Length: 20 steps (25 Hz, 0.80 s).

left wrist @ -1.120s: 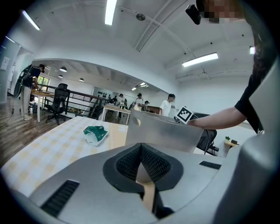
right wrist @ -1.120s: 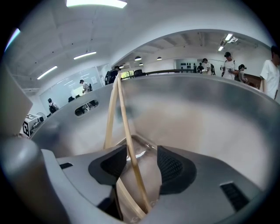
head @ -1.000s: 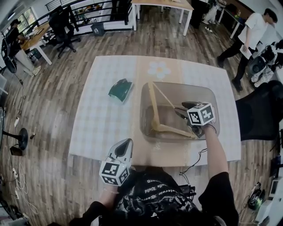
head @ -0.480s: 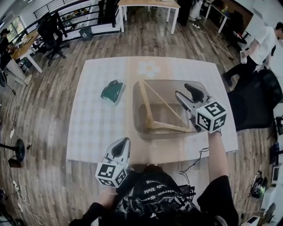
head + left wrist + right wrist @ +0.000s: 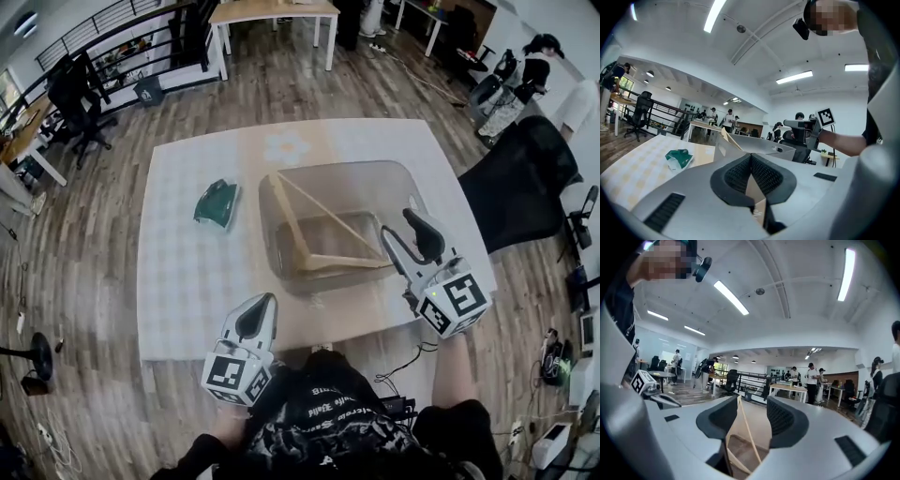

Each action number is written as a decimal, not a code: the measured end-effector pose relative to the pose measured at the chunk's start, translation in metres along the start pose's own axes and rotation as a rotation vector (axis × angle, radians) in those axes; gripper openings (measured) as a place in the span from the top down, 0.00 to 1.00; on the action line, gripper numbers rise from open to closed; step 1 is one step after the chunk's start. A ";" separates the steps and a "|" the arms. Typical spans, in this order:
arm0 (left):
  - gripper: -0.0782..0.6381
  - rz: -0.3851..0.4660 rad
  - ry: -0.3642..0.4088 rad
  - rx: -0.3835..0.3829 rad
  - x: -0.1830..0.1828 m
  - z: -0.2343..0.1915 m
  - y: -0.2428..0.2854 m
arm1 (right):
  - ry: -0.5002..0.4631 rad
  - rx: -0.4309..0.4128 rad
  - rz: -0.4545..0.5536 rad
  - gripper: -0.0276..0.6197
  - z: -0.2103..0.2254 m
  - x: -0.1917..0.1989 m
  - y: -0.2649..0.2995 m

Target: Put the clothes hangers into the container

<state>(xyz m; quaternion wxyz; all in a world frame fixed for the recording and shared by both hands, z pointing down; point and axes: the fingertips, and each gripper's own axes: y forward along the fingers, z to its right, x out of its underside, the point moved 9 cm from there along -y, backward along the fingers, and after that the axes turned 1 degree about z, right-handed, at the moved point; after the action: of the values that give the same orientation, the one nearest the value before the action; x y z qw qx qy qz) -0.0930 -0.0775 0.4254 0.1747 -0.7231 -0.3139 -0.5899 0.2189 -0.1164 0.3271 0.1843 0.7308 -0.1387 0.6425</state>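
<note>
Wooden hanger rests inside the container, just ahead of the right gripper's empty, closing jaws. The left gripper has its jaws shut on nothing. This hanger looks delivered; the next move is likely finding another, with only a green bundle beyond the left jaws.

A container of smooth, translucent smoky-grey plastic with a faint sheen holds a clothes hanger of pale, smooth, bare-looking wood. It stands on a table under a matt, pale, checked covering, cloth or vinyl cannot be told, with a light wood-toned strip running from the near edge to the far edge. Towards the table's left edge lies a crumpled green piece, thin plastic or fabric, with a slight shine, and the floor around is brown wood planking with a soft satin gloss.
</note>
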 end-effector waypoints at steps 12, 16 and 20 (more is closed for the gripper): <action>0.86 -0.036 0.014 0.082 0.022 0.005 -0.014 | 0.135 0.210 -0.132 0.64 -0.073 0.102 -0.059; 0.86 -0.062 0.018 0.078 0.030 0.006 -0.017 | 0.165 0.248 -0.170 0.64 -0.087 0.121 -0.069; 0.86 -0.030 0.011 0.072 0.034 0.009 -0.015 | 0.219 0.288 -0.192 0.64 -0.086 0.134 -0.078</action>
<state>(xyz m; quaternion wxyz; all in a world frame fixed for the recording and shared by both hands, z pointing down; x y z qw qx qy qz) -0.0926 -0.0528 0.4546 0.1935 -0.7085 -0.3449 -0.5846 0.1953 -0.0041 0.4620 0.1526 0.6853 0.0457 0.7106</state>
